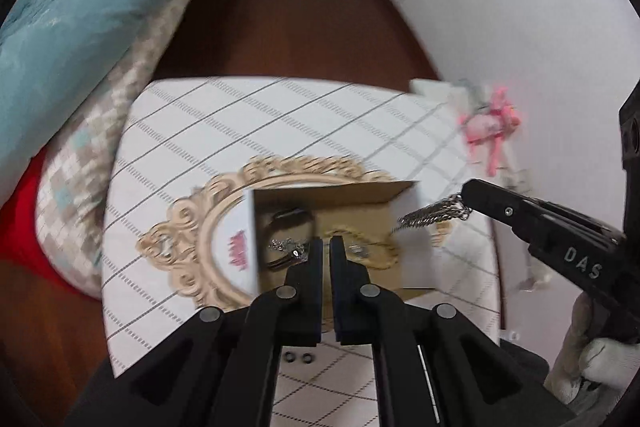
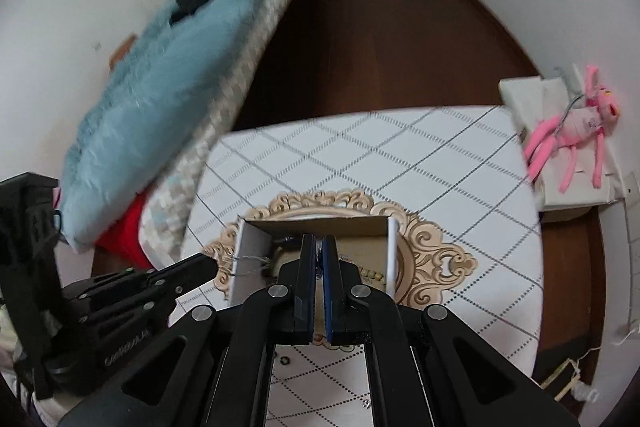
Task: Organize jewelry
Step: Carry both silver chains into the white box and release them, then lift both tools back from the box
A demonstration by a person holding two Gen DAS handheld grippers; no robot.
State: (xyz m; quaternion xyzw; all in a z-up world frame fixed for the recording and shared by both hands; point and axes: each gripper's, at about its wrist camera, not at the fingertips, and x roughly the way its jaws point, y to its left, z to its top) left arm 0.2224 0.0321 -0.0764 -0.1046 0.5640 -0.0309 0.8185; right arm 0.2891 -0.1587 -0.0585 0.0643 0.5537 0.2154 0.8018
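An open cardboard box (image 1: 360,223) stands on an ornate cream oval mirror tray (image 1: 188,227) on the checked table. Inside lie silver jewelry (image 1: 286,249), a dark band and a beaded piece (image 1: 380,247). My left gripper (image 1: 326,247) is shut over the box, a silver piece right at its tips. My right gripper (image 1: 466,197) is shut on a silver chain (image 1: 432,213) that hangs over the box's right edge. In the right wrist view my right gripper (image 2: 319,247) is shut above the box (image 2: 320,227), and the left gripper (image 2: 212,263) holds a thin silver strand (image 2: 248,261).
The table (image 1: 280,115) carries two small black rings (image 1: 298,357) near its front edge. A blue blanket (image 1: 80,7) and checked bedding lie to the left. A pink plush toy (image 2: 576,131) lies on white boxes to the right. Brown floor lies beyond.
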